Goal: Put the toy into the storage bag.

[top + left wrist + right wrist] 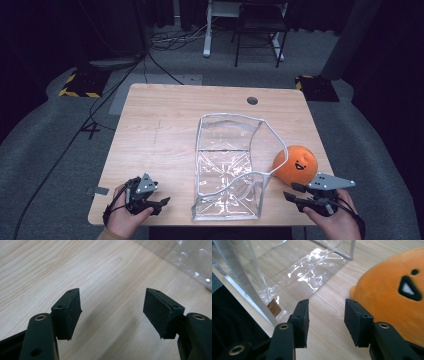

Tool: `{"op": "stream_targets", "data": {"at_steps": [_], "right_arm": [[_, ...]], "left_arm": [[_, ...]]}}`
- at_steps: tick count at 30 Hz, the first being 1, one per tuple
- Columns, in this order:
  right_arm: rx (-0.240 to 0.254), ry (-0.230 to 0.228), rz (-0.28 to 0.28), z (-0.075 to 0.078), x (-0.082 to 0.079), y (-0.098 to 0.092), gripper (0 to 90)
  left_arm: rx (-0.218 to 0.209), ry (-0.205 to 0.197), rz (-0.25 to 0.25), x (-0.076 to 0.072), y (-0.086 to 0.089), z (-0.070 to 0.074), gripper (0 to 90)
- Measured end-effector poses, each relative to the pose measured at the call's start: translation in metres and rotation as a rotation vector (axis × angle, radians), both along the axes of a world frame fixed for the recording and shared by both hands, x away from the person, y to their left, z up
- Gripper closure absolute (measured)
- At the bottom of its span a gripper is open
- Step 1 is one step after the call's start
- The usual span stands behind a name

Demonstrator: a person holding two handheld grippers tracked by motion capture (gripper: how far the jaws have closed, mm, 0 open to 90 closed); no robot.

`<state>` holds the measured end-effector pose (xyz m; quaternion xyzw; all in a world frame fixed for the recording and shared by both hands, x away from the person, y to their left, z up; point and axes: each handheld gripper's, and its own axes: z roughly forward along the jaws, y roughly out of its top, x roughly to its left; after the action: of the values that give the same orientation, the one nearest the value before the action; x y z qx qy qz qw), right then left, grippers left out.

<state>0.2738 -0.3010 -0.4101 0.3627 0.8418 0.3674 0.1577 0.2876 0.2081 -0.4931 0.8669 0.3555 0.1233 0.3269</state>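
Left hand-held gripper [161,204] rests low over the near left corner of the light wood-grain tabletop [165,115], jaws spread wide with nothing between them; in the left gripper view its black pads [68,312] frame bare wood, and the bag wall shows at the upper right. This position keeps it just beside the bag's near left edge, presumably to steady or hold the opening.

Clear plastic tote bag with white piping [227,167] lies at the centre of the tabletop with its mouth facing up and its walls partly standing. One white handle [277,145] arches to the right, touching or just short of the toy; which one cannot be told. The bag appears empty, so it reads as a container prepared for loading.

Round orange plush toy with a printed face [296,163] sits on the tabletop just right of the bag, outside it and not held.

Right hand-held gripper [292,192] is at the near right edge, aimed at the gap between bag and toy. Its jaws stand moderately apart and empty; in the right gripper view the right-hand pad [355,321] is close beside the plush, contact not confirmed. Judged from this, the next step is a grasp of the toy.

Tabletop has a round cable port [252,100] near its far edge. Beyond it lie grey carpet [50,135], floor cables [120,82], yellow-black striped bases [80,85] and a chair frame [260,30] in a dark room.
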Motion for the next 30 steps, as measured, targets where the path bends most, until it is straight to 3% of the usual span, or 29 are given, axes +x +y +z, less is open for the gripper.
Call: {"op": "stream_targets", "data": {"at_steps": [11, 14, 20, 28, 30], "right_arm": [[-0.027, -0.012, -0.034, 0.024, 0.012, -0.014, 55.4], [-0.031, -0.016, -0.042, 0.029, 0.015, -0.016, 55.5], [-0.035, -0.027, -0.075, 0.04, 0.025, -0.025, 55.4], [-0.032, -0.009, -0.094, 0.047, 0.039, -0.033, 54.7], [-0.06, -0.011, -0.112, 0.051, 0.047, -0.036, 54.3]], "left_arm": [[0.02, 0.022, 0.023, 0.013, 0.007, -0.01, 28.3], [0.007, 0.026, 0.027, 0.014, 0.008, -0.011, 27.9], [-0.02, -0.021, 0.027, 0.017, 0.013, -0.016, 26.4], [-0.058, -0.043, 0.029, 0.017, 0.013, -0.021, 23.8], [-0.057, -0.045, 0.029, 0.017, 0.013, -0.021, 23.8]]}}
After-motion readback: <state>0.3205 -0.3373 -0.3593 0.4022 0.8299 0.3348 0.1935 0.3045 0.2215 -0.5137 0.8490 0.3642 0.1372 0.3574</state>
